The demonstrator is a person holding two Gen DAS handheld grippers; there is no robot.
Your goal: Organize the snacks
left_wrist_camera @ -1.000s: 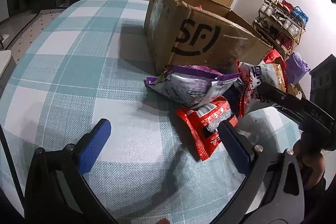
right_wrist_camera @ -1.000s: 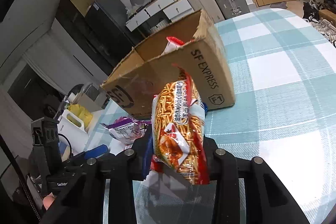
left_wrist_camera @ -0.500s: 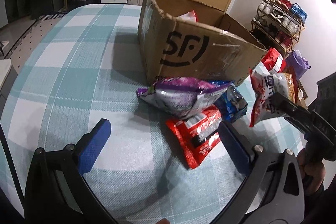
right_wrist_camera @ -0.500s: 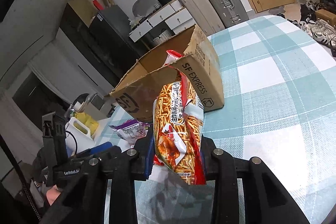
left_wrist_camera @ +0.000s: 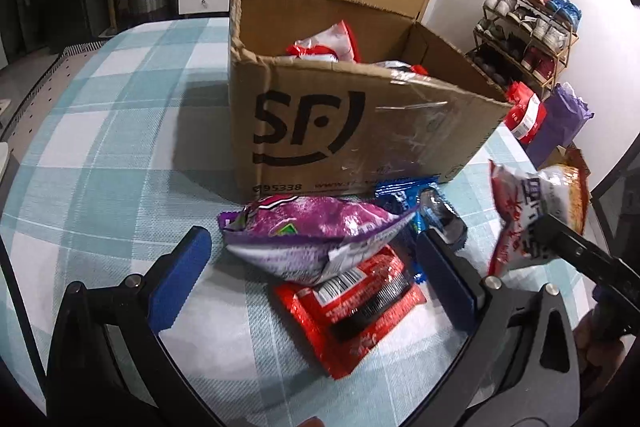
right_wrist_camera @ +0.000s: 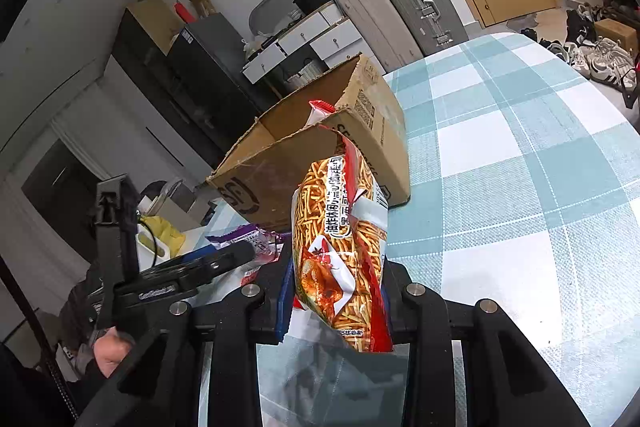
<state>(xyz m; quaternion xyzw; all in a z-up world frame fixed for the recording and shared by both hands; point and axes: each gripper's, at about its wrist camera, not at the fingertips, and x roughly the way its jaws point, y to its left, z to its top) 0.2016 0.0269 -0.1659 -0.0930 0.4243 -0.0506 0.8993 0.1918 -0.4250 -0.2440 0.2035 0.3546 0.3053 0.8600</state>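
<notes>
On the checked tablecloth [left_wrist_camera: 100,131], the cardboard box [left_wrist_camera: 320,131] now looms larger and more from above in the left wrist view than a second ago, so that its inside shows: the left gripper [left_wrist_camera: 312,267] has come closer to the pile and higher. The noodle snack bag [right_wrist_camera: 344,251] has risen with the right gripper [right_wrist_camera: 336,311]; a second ago it hung low against the pile, and now it hangs clear of the table, to the right of the box's near corner.

Inside the box lie a red-and-white packet [left_wrist_camera: 328,47] near the far wall and another packet [left_wrist_camera: 400,69], mostly hidden behind the front wall. The box stands open-topped, its printed front wall facing the left gripper.

Just before that front wall lies the pile: a purple bag [left_wrist_camera: 316,231] on top of a red packet [left_wrist_camera: 352,311], with a blue packet [left_wrist_camera: 420,203] touching both at the right, against the foot of the box. A further red bag [left_wrist_camera: 524,111] shows past the box's right corner.

The left gripper hovers over the pile with its blue pads [left_wrist_camera: 180,275] spread wide, the purple bag and red packet between them in the picture; whether they touch anything I cannot tell. The right gripper is clamped on the lower part of the noodle snack bag, which stands upright above it. A hand [right_wrist_camera: 108,351] grips the left tool's handle in the right wrist view.
</notes>
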